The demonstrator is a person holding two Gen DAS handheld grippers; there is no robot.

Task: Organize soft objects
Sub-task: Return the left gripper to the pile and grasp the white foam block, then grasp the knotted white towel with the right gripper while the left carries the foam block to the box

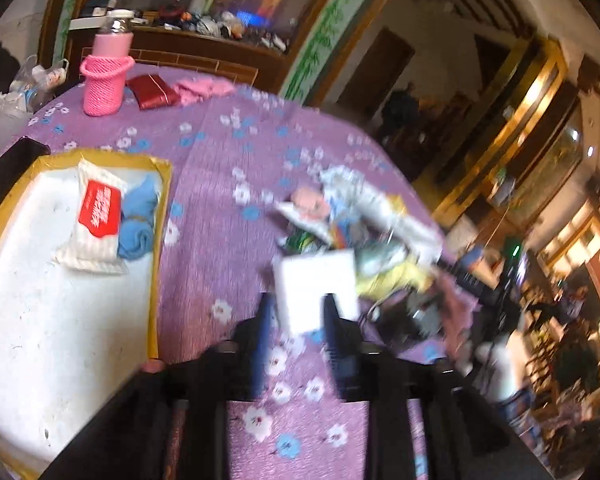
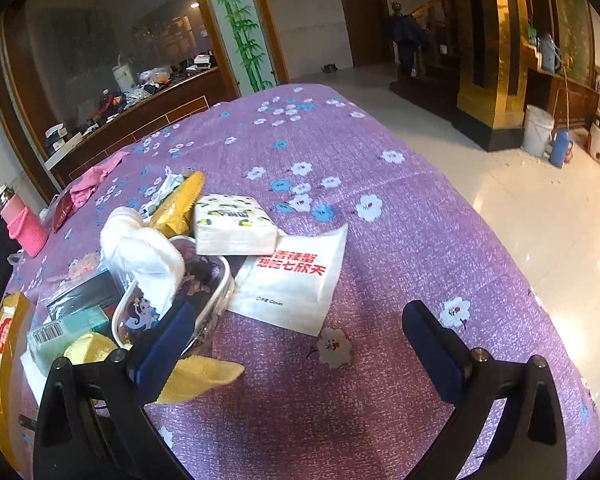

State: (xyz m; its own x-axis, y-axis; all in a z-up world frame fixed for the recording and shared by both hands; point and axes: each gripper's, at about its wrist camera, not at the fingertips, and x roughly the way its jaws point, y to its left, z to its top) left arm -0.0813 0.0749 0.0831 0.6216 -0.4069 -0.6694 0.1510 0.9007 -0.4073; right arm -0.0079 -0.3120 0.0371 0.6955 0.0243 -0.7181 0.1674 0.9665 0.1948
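In the left wrist view my left gripper [image 1: 296,300] is shut on a white block, likely a sponge [image 1: 318,286], held above the purple flowered cloth. To its left a white box with a gold rim [image 1: 158,240] holds a tissue pack with a red label [image 1: 96,220] and a blue cloth [image 1: 140,220]. In the right wrist view my right gripper [image 2: 300,312] is open and empty above the cloth. A pile lies at its left: a white towel [image 2: 140,244], a lemon-print tissue pack [image 2: 234,224], a white bag with red print [image 2: 296,284] and a yellow cloth [image 2: 196,376].
A clear pouch with cartoon print [image 2: 172,300], a teal box [image 2: 66,336] and a gold packet [image 2: 180,200] sit in the pile. A pink bottle in a mesh sleeve [image 1: 108,76], a red wallet [image 1: 152,90] and a pink cloth [image 1: 204,88] stand at the far side. The table edge drops to the tiled floor [image 2: 520,208] on the right.
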